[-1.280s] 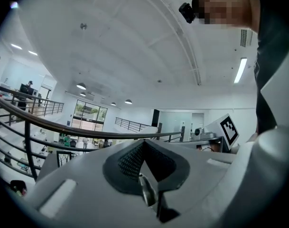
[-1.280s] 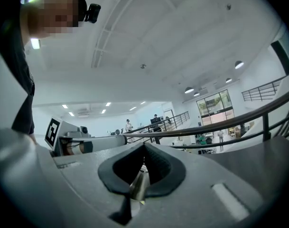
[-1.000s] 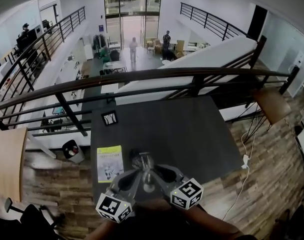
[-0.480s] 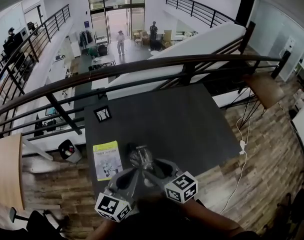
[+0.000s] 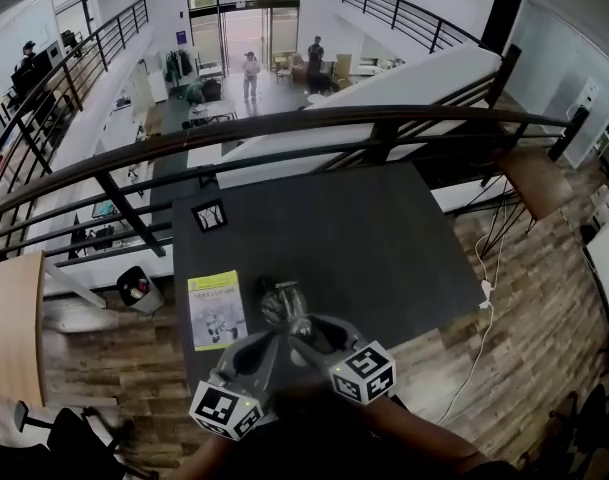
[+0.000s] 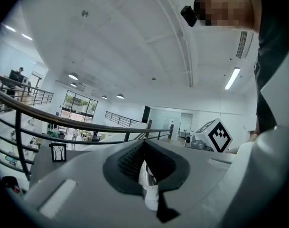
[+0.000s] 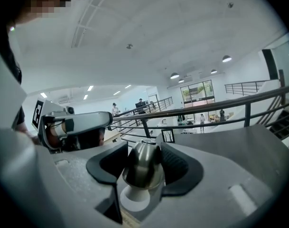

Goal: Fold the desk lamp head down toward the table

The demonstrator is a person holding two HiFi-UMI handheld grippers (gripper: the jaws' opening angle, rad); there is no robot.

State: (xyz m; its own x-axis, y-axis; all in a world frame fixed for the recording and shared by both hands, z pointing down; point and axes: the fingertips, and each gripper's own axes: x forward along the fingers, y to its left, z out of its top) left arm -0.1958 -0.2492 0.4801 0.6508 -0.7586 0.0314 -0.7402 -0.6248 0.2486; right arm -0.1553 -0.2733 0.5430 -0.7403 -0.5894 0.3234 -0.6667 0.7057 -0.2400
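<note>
Lamp head between closing right tongs; white stem in left tongs

The grey left gripper, bottom middle, has black pads and a black-and-white cube. The person's top is dark.

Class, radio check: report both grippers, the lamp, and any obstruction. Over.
Left gripper shut on white lamp stem. Right gripper: jaws closing around silver metal lamp head, not gripping yet. Yellow-green booklet lies beside, apart.
</note>
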